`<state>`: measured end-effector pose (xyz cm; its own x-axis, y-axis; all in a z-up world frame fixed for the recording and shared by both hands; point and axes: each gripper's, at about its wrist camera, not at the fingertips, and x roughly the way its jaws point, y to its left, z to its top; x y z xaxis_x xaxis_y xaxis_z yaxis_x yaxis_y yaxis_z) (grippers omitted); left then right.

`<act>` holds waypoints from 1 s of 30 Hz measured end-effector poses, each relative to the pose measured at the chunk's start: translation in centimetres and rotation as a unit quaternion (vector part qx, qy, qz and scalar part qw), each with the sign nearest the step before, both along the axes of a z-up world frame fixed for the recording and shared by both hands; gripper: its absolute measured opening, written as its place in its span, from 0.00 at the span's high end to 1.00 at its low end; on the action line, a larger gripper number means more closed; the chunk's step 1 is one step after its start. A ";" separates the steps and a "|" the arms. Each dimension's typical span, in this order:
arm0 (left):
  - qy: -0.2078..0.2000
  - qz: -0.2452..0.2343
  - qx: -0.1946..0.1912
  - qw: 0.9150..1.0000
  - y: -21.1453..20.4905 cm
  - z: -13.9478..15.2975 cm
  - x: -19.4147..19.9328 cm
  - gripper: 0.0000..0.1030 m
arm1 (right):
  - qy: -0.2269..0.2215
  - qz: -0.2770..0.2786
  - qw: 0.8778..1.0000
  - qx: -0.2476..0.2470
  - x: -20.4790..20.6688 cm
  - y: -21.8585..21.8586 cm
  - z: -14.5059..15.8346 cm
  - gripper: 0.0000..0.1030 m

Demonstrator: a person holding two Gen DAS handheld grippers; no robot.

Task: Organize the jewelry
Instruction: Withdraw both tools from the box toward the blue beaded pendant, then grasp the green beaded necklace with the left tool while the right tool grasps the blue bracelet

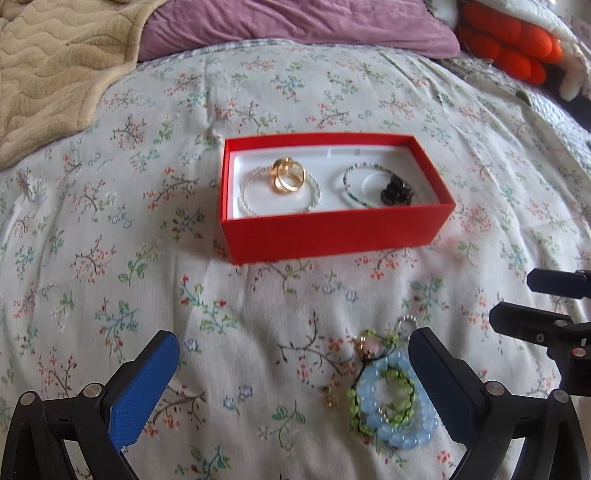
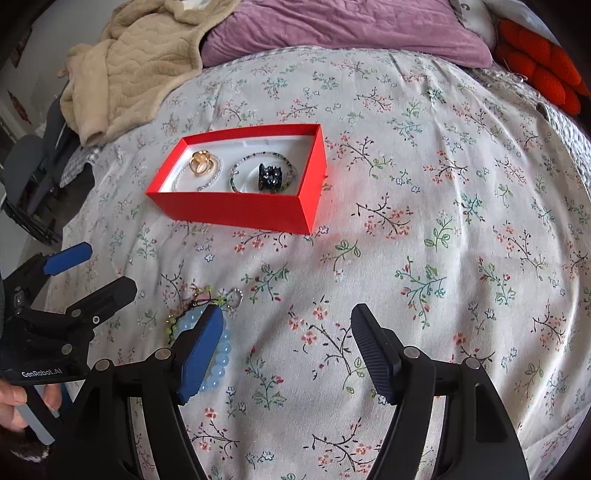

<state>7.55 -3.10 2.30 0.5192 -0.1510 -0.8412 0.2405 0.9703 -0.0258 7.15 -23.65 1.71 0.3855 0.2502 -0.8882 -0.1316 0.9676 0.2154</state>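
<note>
Both the left gripper (image 1: 293, 384) and right gripper (image 2: 291, 350) are hanging spread apart, holding nothing. The bracelets (image 1: 391, 398) are lying heaped just short of the red box (image 1: 332, 236); pinching one loop alone should avoid dragging the tangle.

Floral bedspread (image 2: 424, 229): broad bare stretch is seen right of the red box (image 2: 236, 206); open passage is afforded there. Bare cloth is also found between the box and the bracelet pile (image 1: 388, 391), and left of the pile. Box: open-topped, walls upright, interior partly taken up by gold rings (image 1: 289, 177), bead bracelets and a dark clip (image 1: 397, 192). Pile: crowded just beside the left gripper (image 1: 295, 384), with the right gripper (image 2: 288, 354) close at its other side. Far edge: bounded by beige blanket (image 2: 147, 62), purple pillow (image 2: 332, 29) and an orange plush (image 2: 543, 66).
</note>
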 end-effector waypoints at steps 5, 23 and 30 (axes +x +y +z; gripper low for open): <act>0.020 0.002 0.007 1.000 1.1 -1.3 -0.8 0.01 | 0.004 0.009 1.000 -0.013 -0.8 0.5 -0.5 0.27; 0.073 -0.003 0.044 0.996 4.6 -5.1 -2.6 0.01 | 0.039 0.072 0.995 -0.048 -2.4 4.1 -4.0 0.27; 0.076 -0.004 0.033 0.997 5.0 -5.1 -2.6 0.01 | 0.034 0.081 0.994 -0.064 -2.7 6.4 -4.9 0.28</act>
